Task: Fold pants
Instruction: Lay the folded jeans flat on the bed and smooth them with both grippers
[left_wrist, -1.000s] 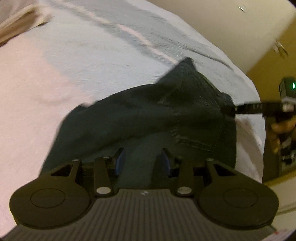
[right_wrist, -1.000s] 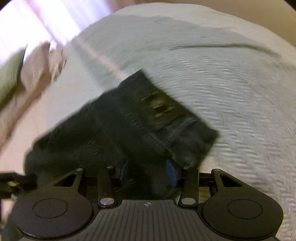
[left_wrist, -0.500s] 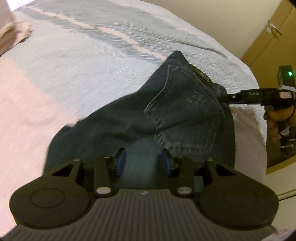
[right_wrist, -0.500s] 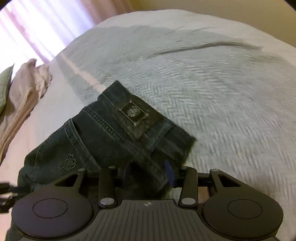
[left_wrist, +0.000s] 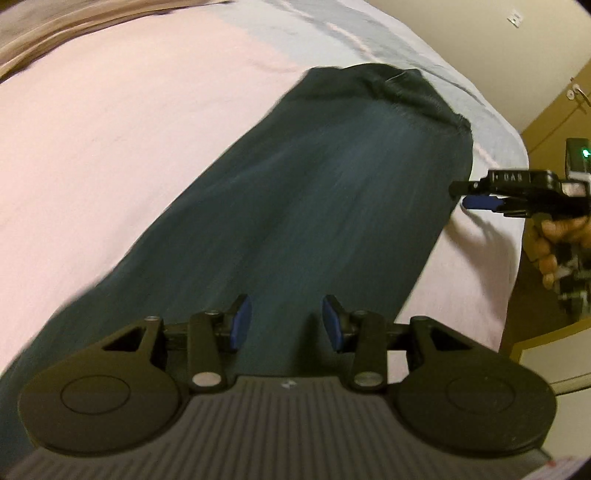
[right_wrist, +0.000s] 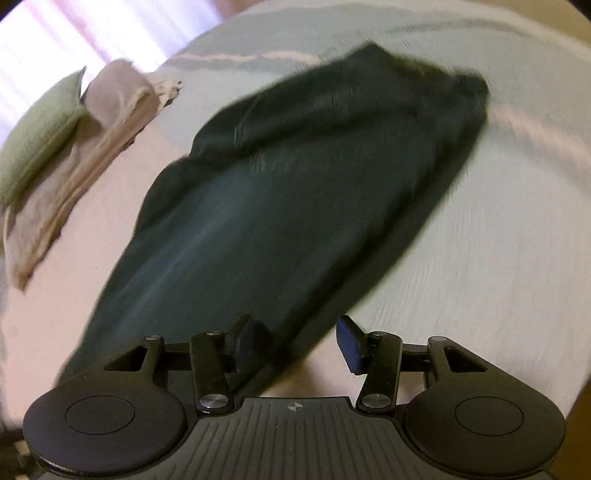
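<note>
Dark blue jeans (left_wrist: 332, 206) lie stretched in a long smooth band across the bed, motion-blurred in both views. My left gripper (left_wrist: 286, 323) is open just above the near end of the denim, which shows in the gap between its blue pads (left_wrist: 238, 323). The right gripper (right_wrist: 297, 341) is open too, with its left pad over the jeans' (right_wrist: 280, 192) near edge and its right pad over the bedspread. In the left wrist view the right gripper (left_wrist: 466, 195) sits at the denim's right edge, held by a person's hand (left_wrist: 554, 236).
The bed is covered by a pale herringbone bedspread (right_wrist: 498, 240) that looks pinkish in the light. A green pillow (right_wrist: 40, 125) and a beige blanket (right_wrist: 74, 173) lie at the far left. The bed's edge, a wall and a wooden cupboard door (left_wrist: 554, 103) are at the right.
The jeans' pocket and waistband side no longer shows; a plain denim surface now lies over it, stretched longer. Both cameras swung sharply and the right gripper's tip drew slightly off the denim edge.
</note>
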